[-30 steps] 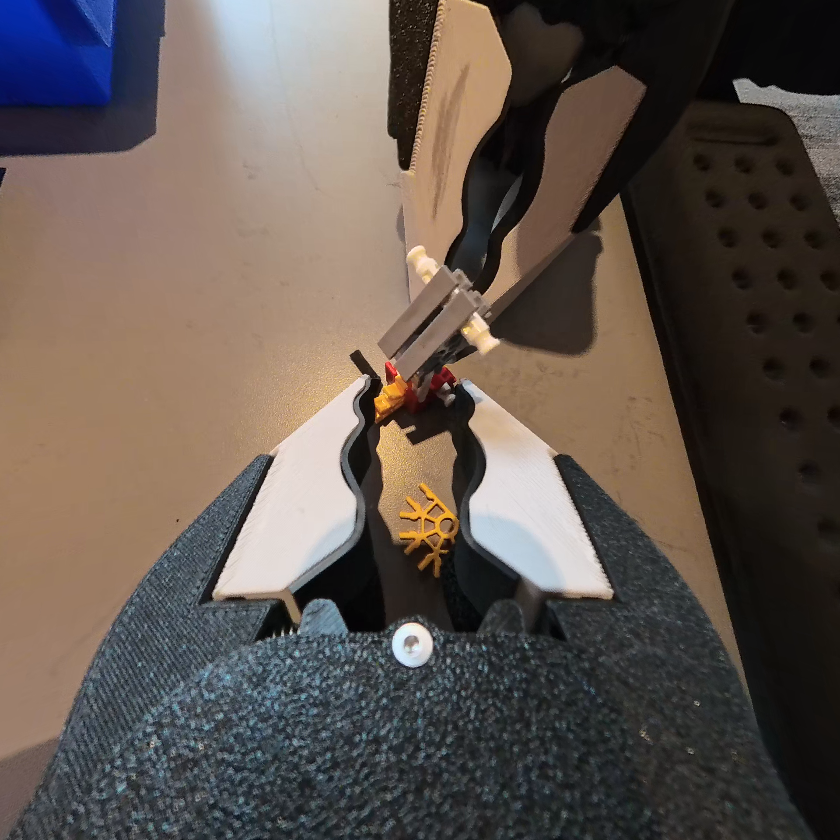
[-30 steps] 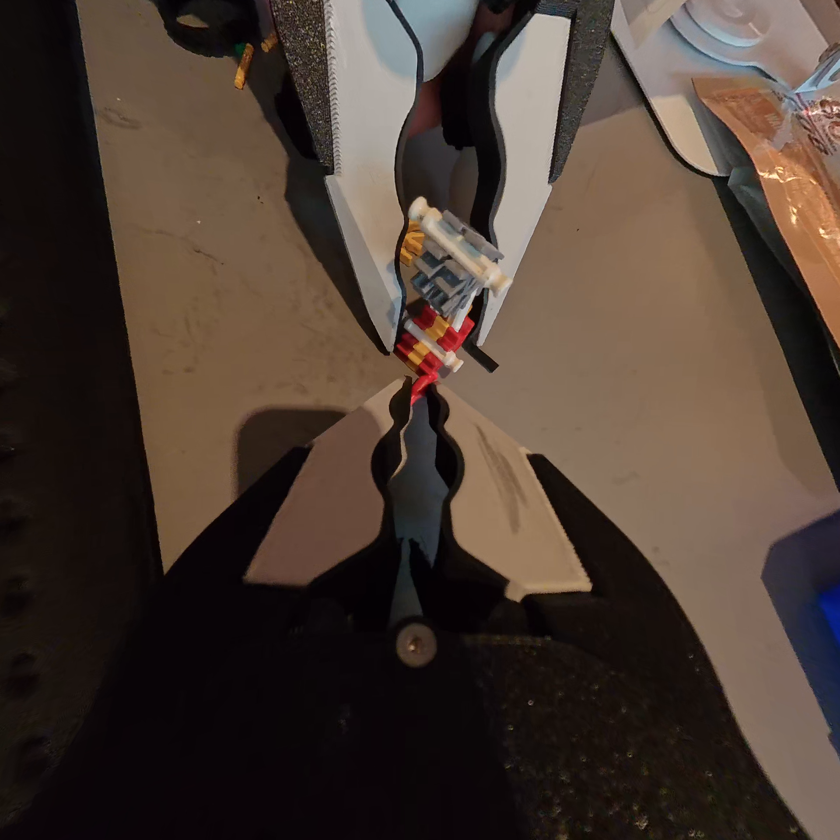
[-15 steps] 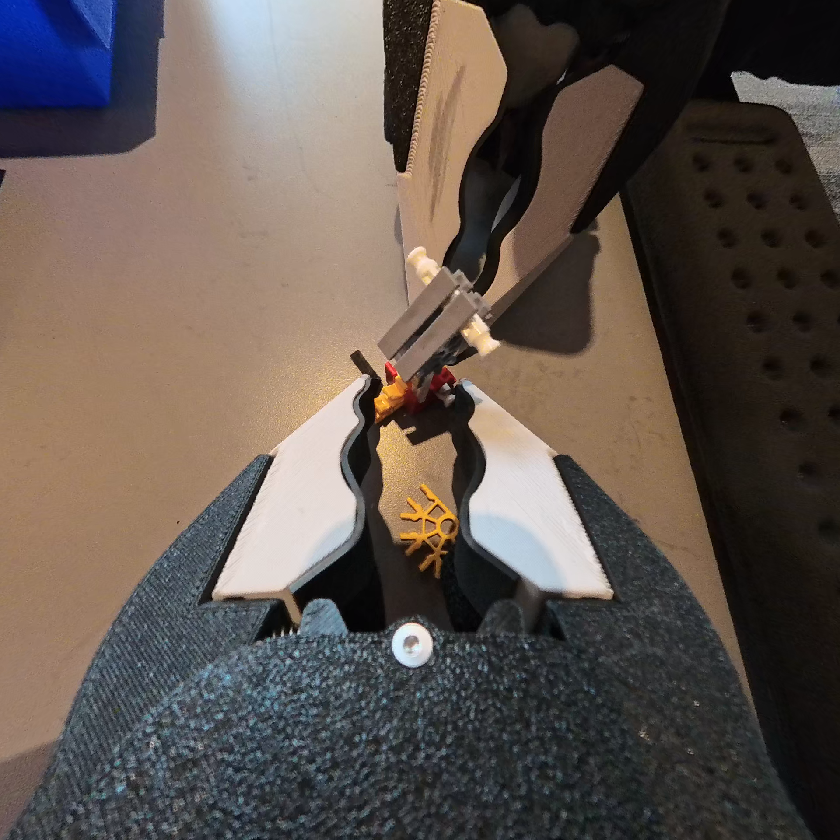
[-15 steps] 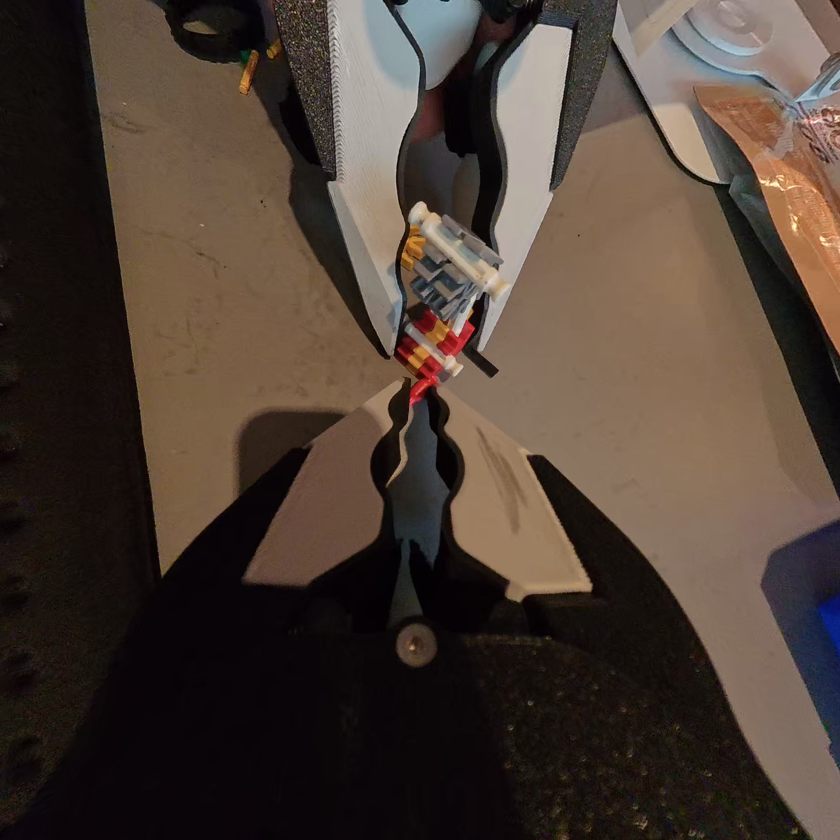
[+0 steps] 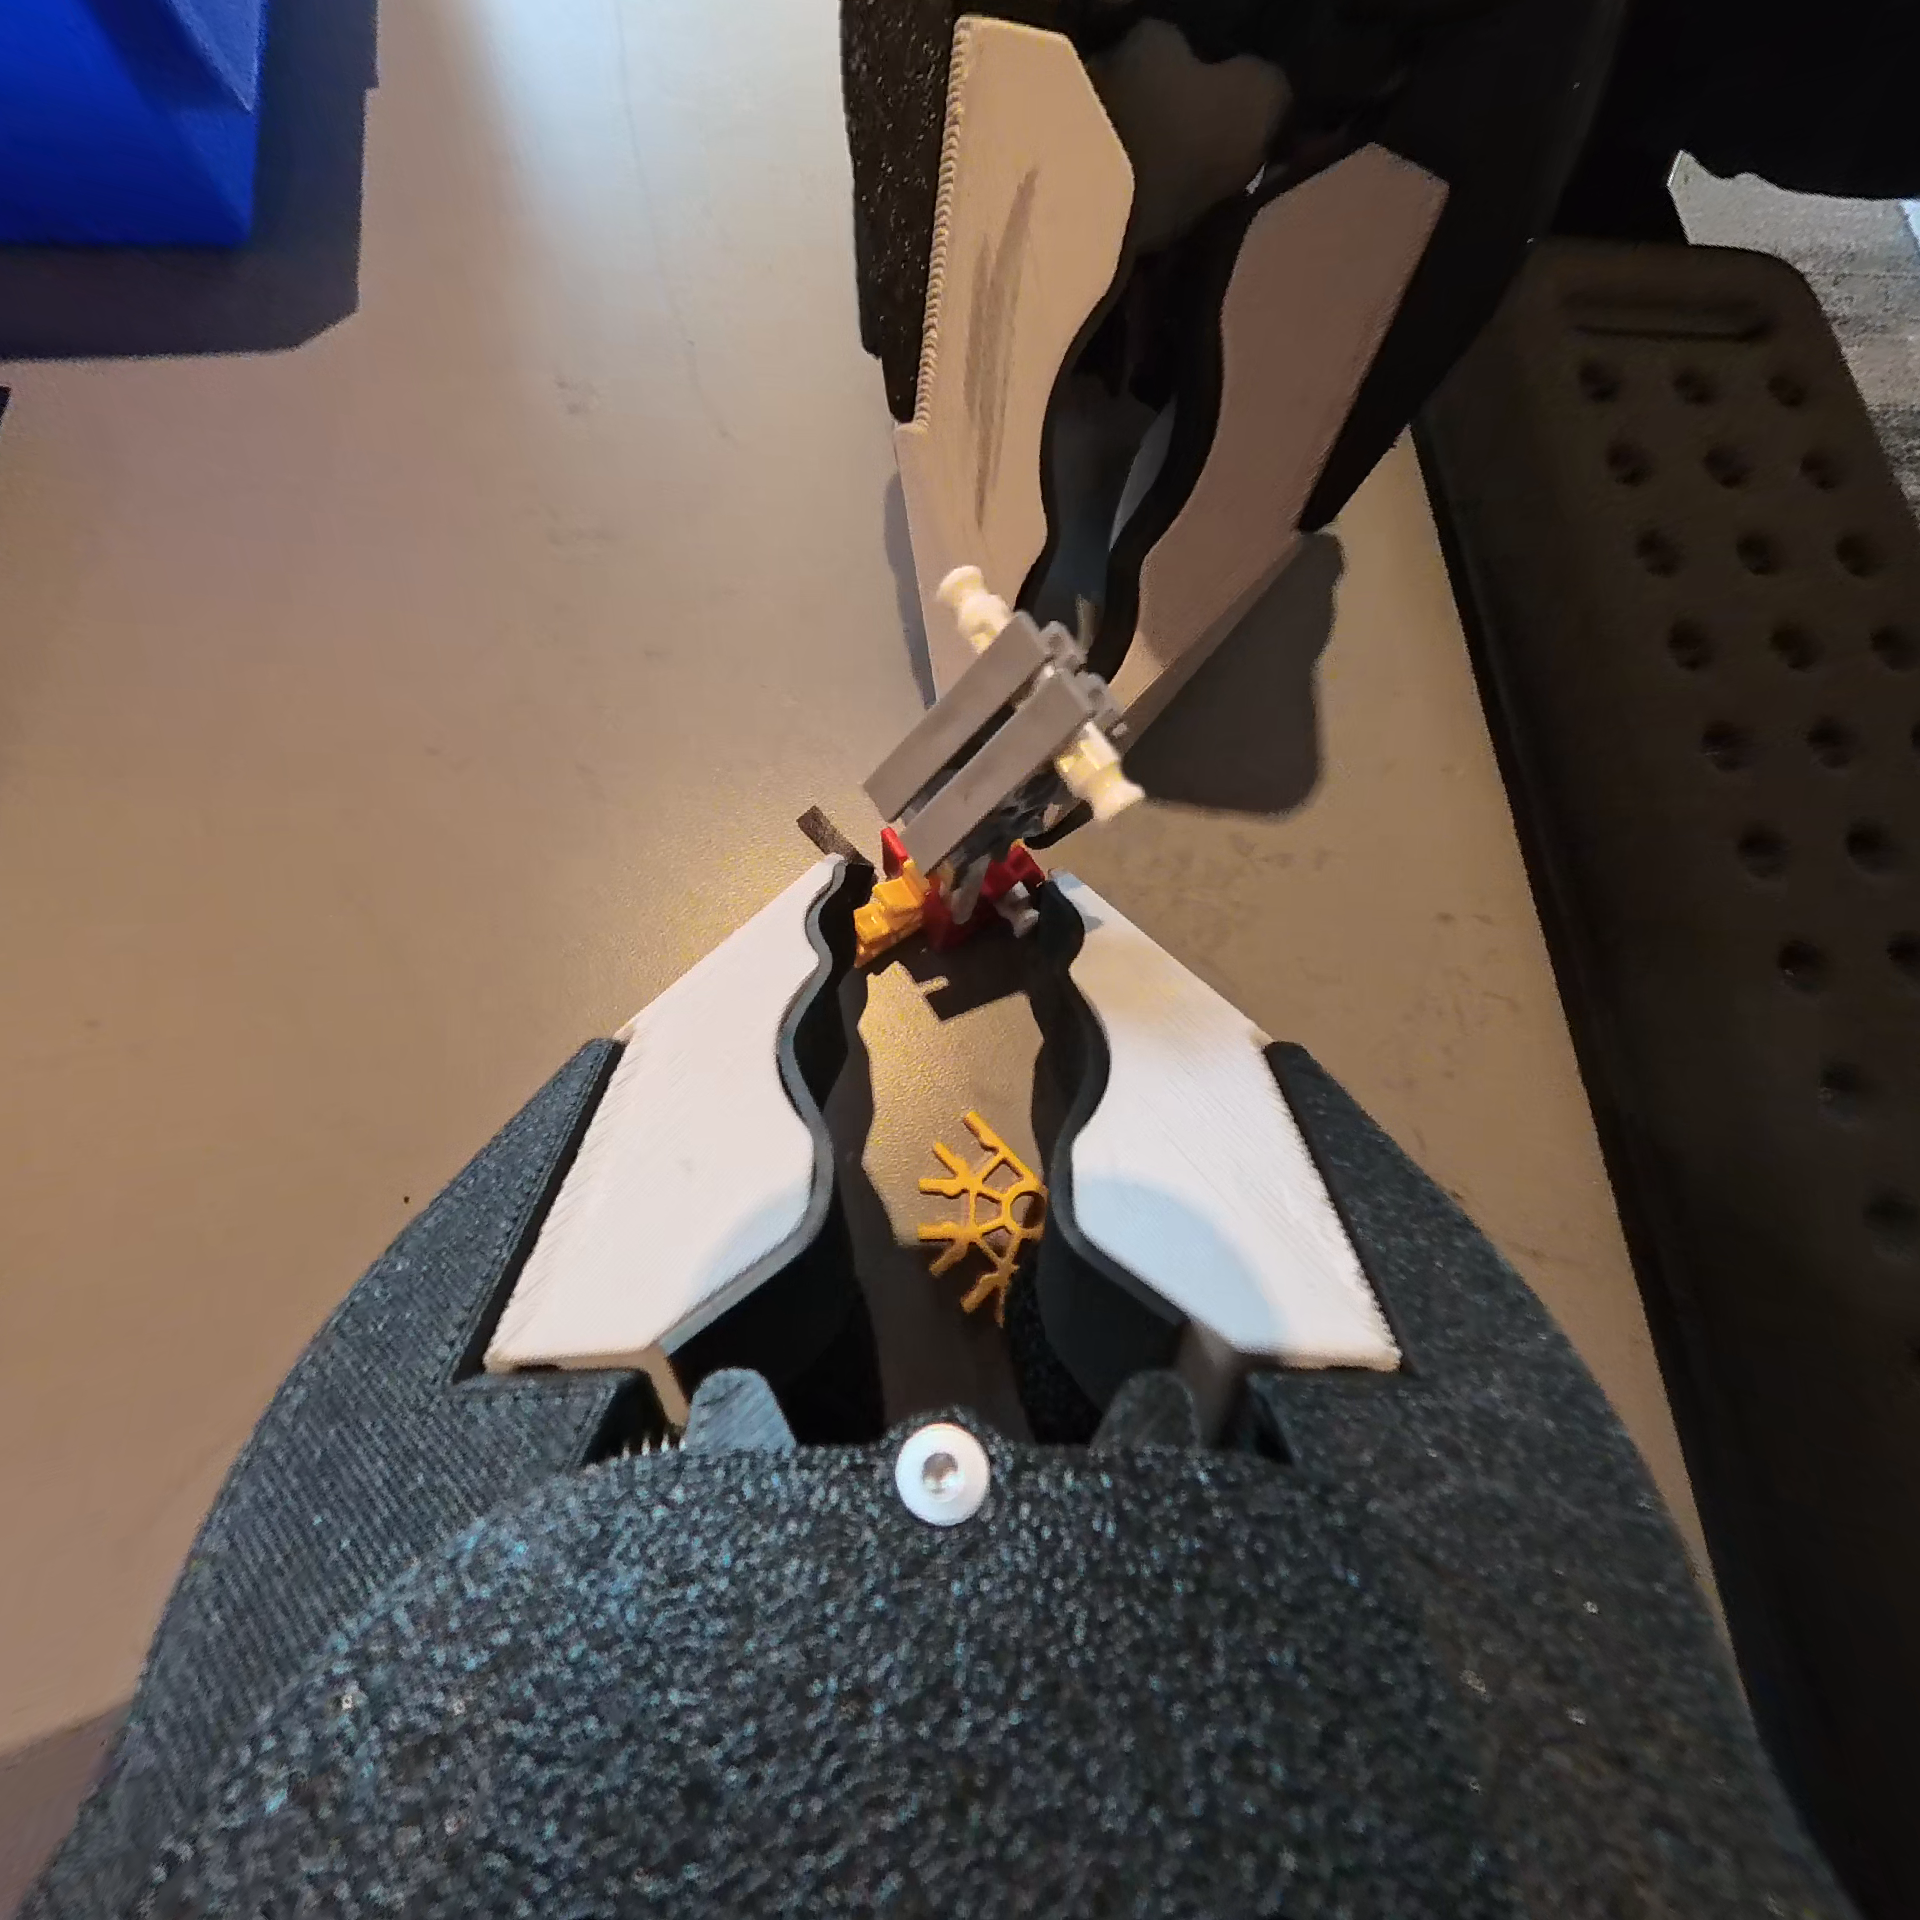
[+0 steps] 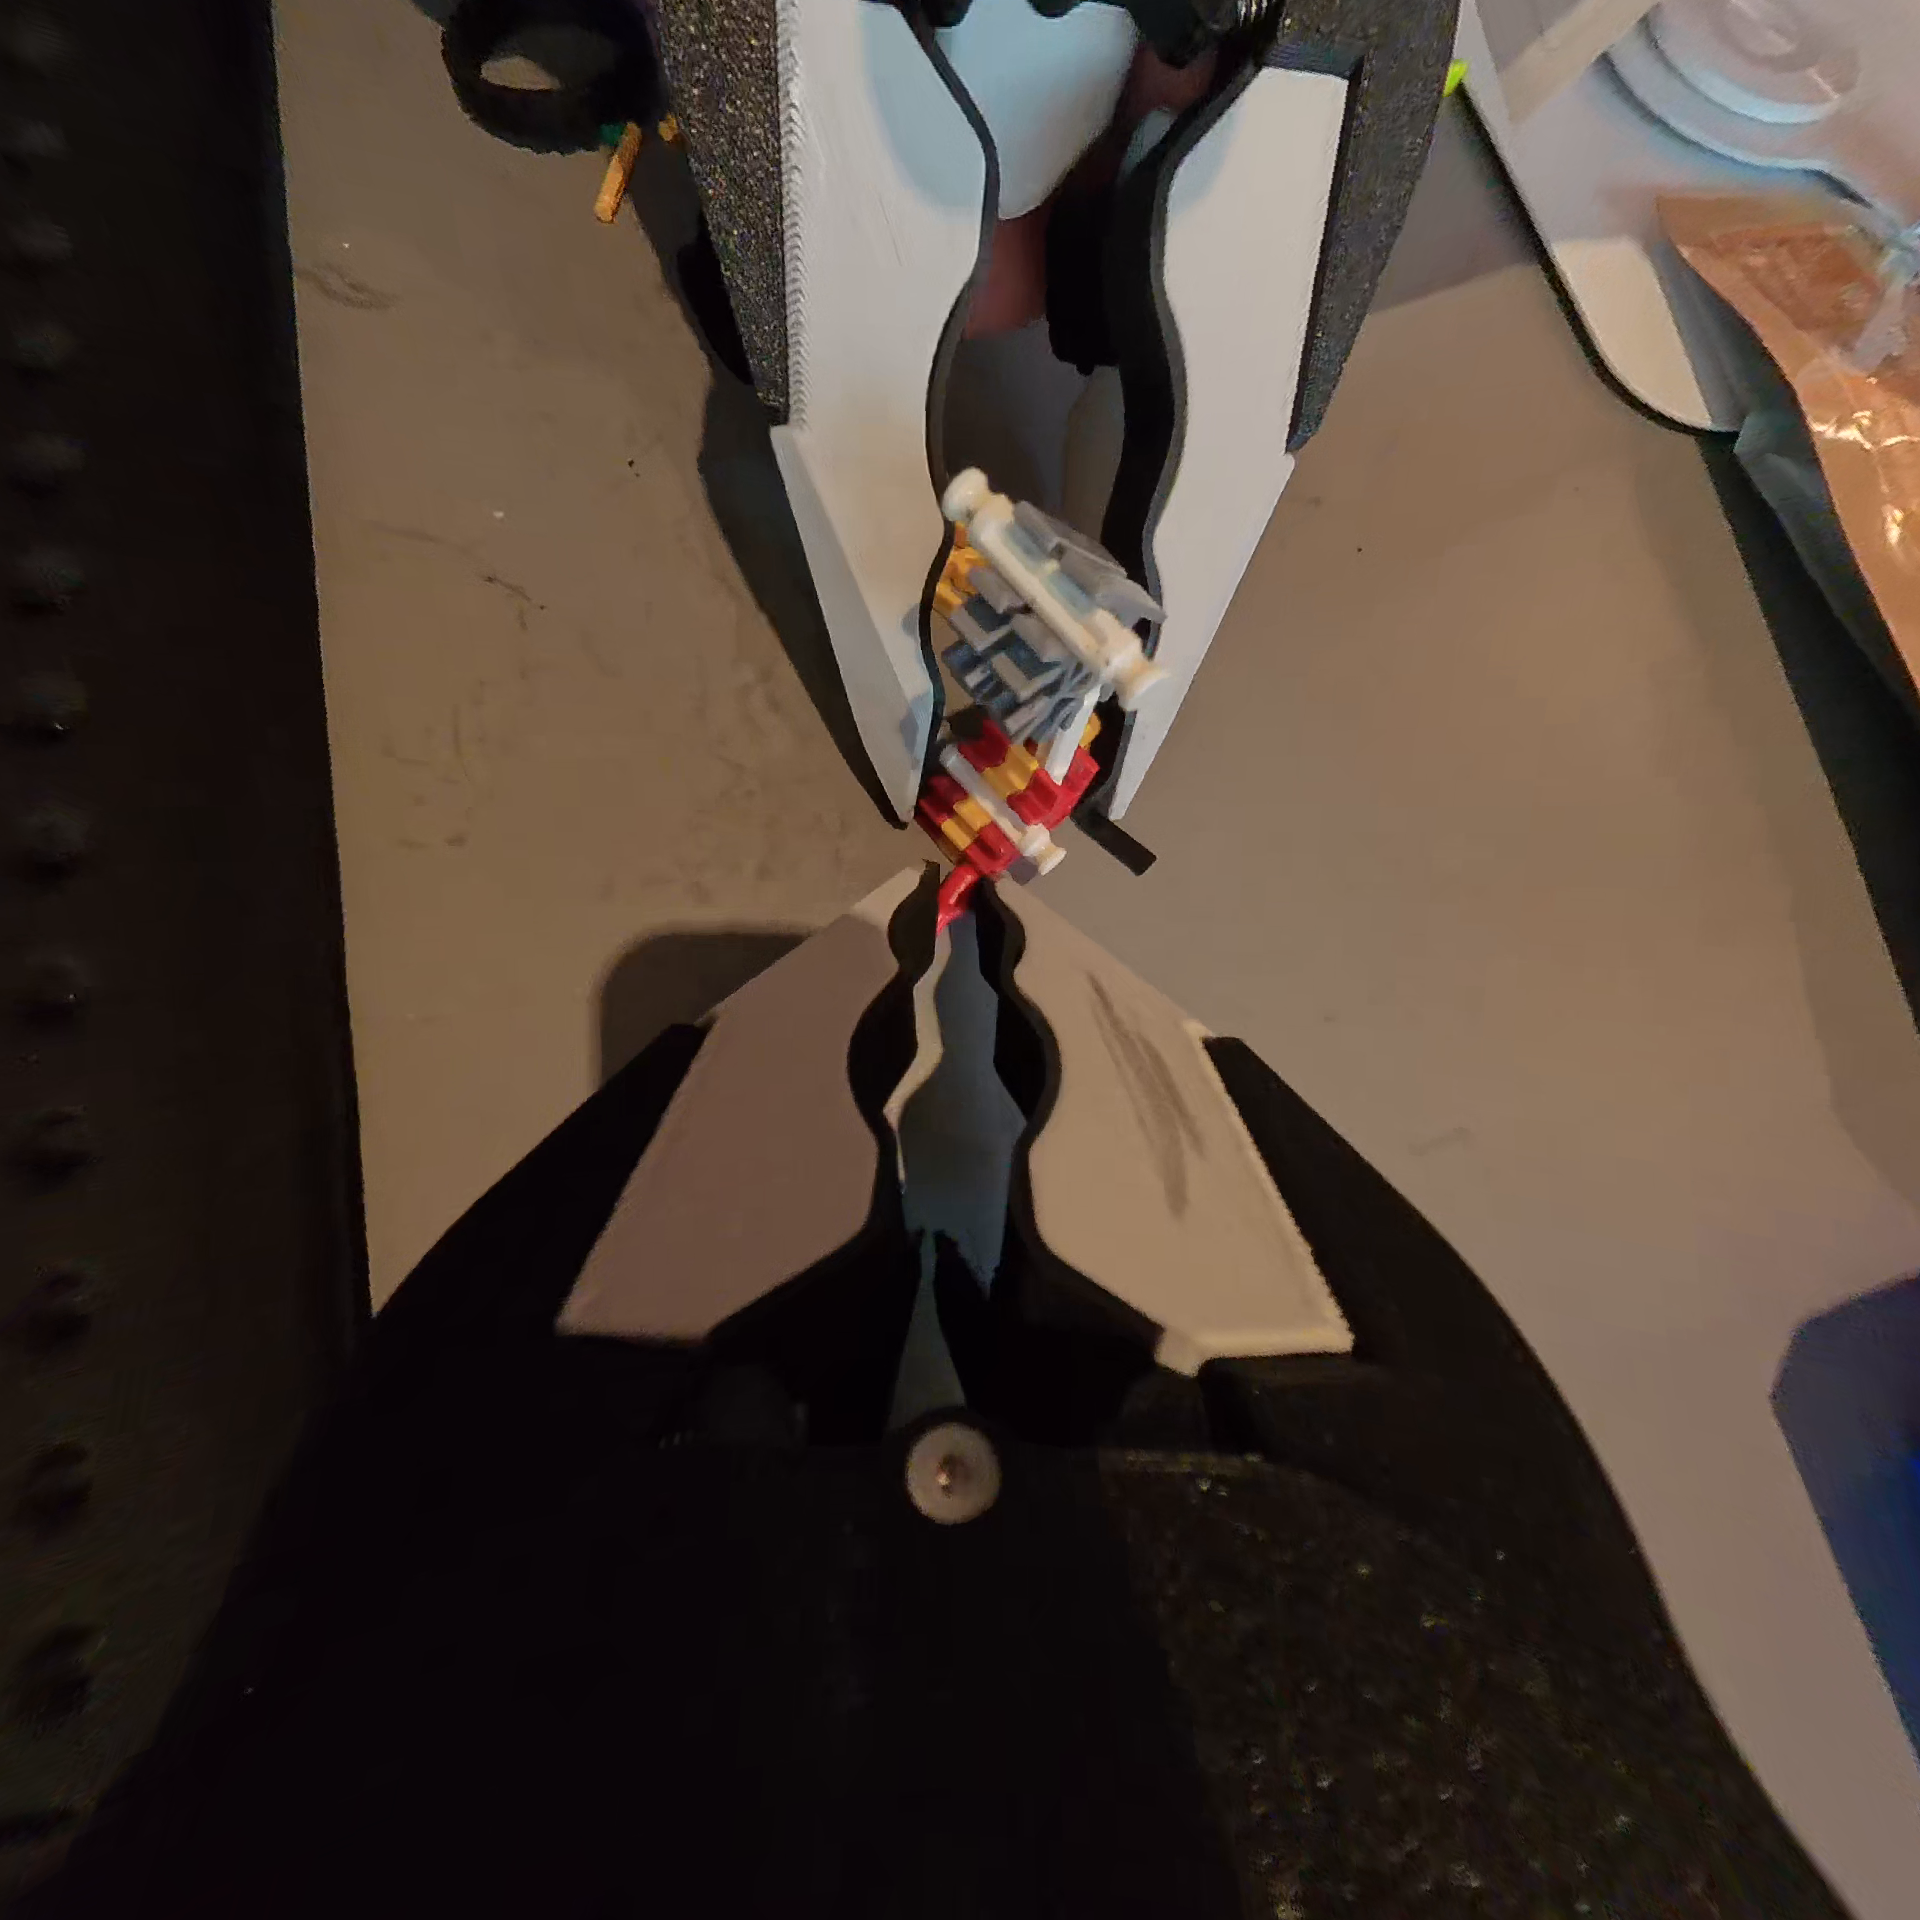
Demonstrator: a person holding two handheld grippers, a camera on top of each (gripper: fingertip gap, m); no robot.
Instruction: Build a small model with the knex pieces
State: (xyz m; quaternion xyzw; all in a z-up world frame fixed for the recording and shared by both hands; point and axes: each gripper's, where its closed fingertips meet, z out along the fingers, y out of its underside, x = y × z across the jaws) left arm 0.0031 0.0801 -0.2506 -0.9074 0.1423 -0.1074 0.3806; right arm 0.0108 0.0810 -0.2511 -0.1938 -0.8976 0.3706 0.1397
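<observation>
A small toy brick assembly (image 6: 1023,717) with a red and yellow base, grey bars and white pins hangs above the table between the two grippers, which face each other. My left gripper (image 5: 945,883) is shut on its red and yellow base (image 5: 940,899), with the grey bars (image 5: 987,738) sticking up and away. It also shows in the right wrist view (image 6: 1013,810), clamped on both sides of the assembly. My right gripper (image 6: 956,896) is pinched on a thin red curved piece (image 6: 958,891) at the assembly's near end. In the left wrist view its fingers (image 5: 1018,312) come in from the top.
A yellow snowflake-shaped piece (image 5: 982,1216) lies on the tan table (image 5: 468,675) under my left gripper. A blue box (image 5: 114,114) stands far left, and a black perforated mat (image 5: 1714,831) runs along one side. A black ring (image 6: 530,94), a white tray (image 6: 1621,260) and a clear bag (image 6: 1818,301) lie beyond.
Almost nothing. Both grippers stay clamped on the assembly, and the right wrist view has drifted very slightly.
</observation>
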